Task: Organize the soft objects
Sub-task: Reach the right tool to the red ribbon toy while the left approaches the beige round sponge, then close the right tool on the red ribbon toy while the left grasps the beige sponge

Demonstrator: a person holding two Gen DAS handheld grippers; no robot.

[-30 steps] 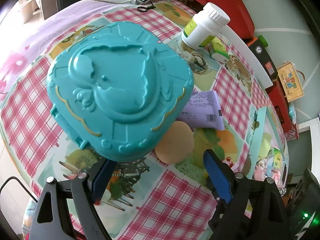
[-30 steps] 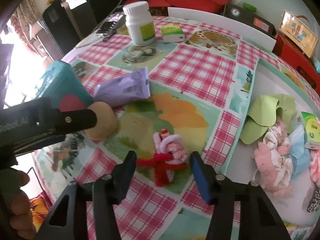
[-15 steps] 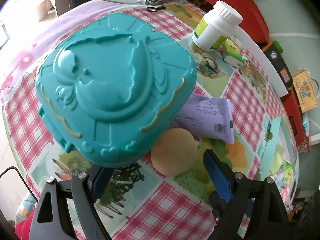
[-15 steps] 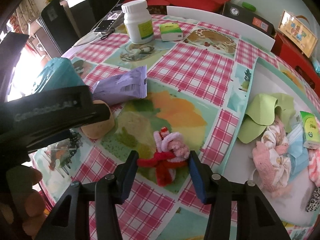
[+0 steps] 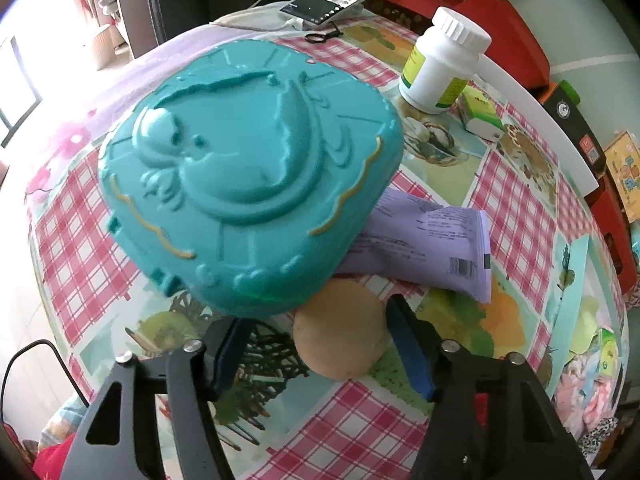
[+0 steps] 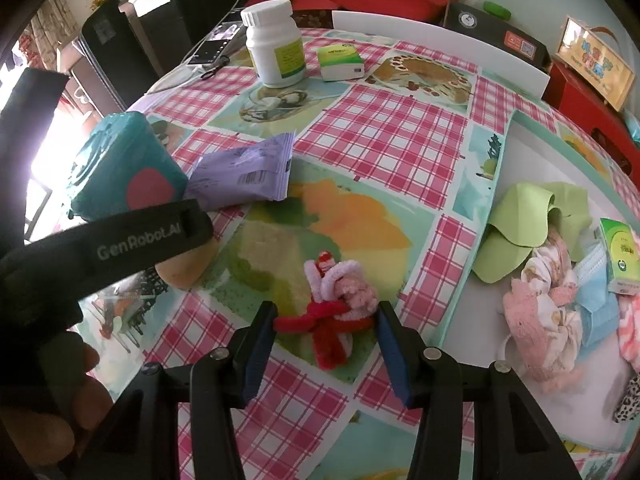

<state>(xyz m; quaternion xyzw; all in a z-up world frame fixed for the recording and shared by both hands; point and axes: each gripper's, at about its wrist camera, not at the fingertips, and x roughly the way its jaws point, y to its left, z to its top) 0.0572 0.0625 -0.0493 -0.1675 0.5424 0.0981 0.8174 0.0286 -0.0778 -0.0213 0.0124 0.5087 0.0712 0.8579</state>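
Observation:
A round tan sponge [image 5: 340,332] lies on the checked tablecloth against a teal plastic case [image 5: 248,176]. My left gripper [image 5: 316,320] points down over the sponge with its jaws closing. The sponge sits between the blue pads; the right pad is at its edge and the left pad stands clear of it. In the right wrist view a fuzzy pink and red toy [image 6: 340,300] lies on the cloth. My right gripper [image 6: 326,314] is shut on it, both pads against the ends of its red strands. The sponge [image 6: 188,268] shows partly under the left gripper's black housing [image 6: 140,236].
A white tray with a teal rim [image 6: 472,340] at the right holds a green cloth [image 6: 516,220], pink plush pieces and a blue mask. A purple packet [image 6: 244,172], a white bottle [image 6: 276,48] and a small green box [image 6: 340,60] stand farther back. A hand [image 6: 52,400] is at lower left.
My left gripper has tilted down and come closer to the tan sponge, and its jaws have narrowed around it. The right jaws have narrowed slightly onto the pink and red toy.

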